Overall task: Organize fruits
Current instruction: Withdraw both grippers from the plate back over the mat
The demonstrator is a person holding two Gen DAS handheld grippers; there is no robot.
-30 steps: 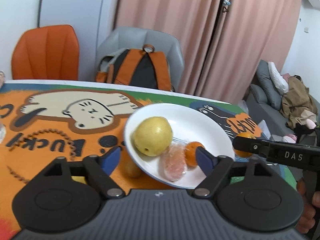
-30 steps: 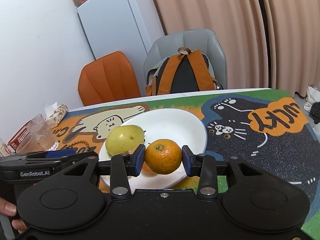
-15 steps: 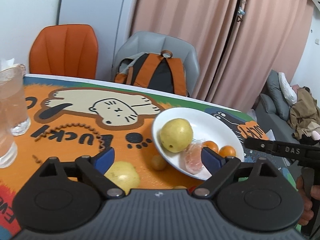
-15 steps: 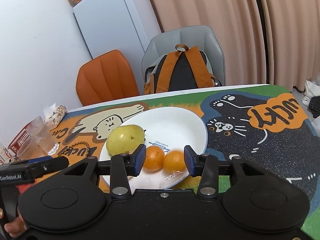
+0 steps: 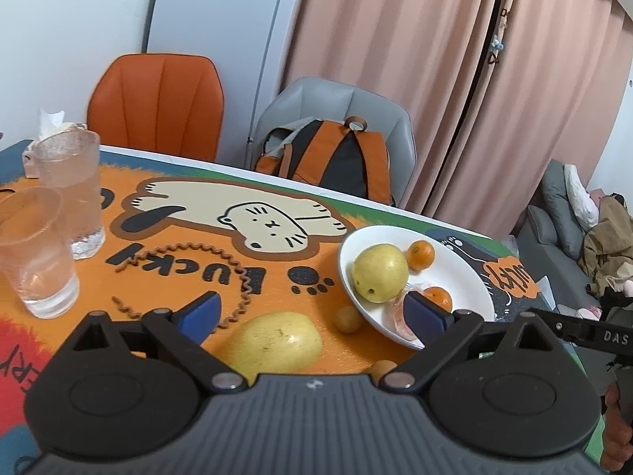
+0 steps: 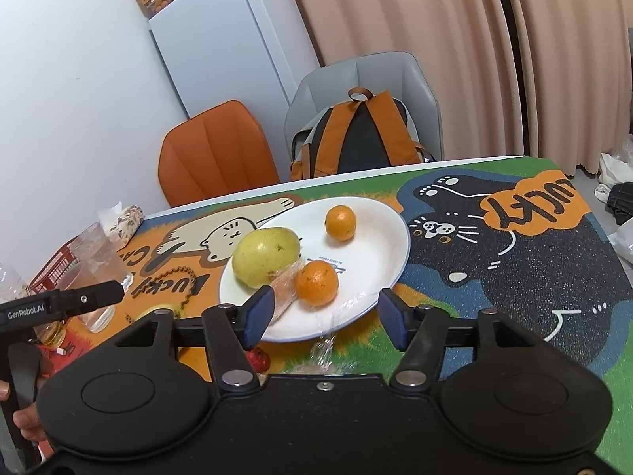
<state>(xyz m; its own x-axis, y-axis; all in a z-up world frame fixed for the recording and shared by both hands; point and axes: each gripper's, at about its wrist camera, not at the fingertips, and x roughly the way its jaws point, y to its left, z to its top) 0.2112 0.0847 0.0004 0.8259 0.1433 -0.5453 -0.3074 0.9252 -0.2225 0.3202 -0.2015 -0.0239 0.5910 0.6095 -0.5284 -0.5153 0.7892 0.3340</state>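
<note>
R gripper: jaws opening, nothing clamped; just past them the white plate w/ pear, two oranges, tiny blue print unreadable. L gripper: jaws opening wide, empty; second pear btwn them on "LUCKY" mat, part hidden by gripper body.

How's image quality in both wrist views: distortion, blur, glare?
Left wrist view: strong fisheye bending of the curtain; plate and pear sharp; no harsh glare.
Right wrist view: fridge leans from distortion; oranges crisp; plastic wrap at the plate's near rim looks smeared; soft, even light.
</note>
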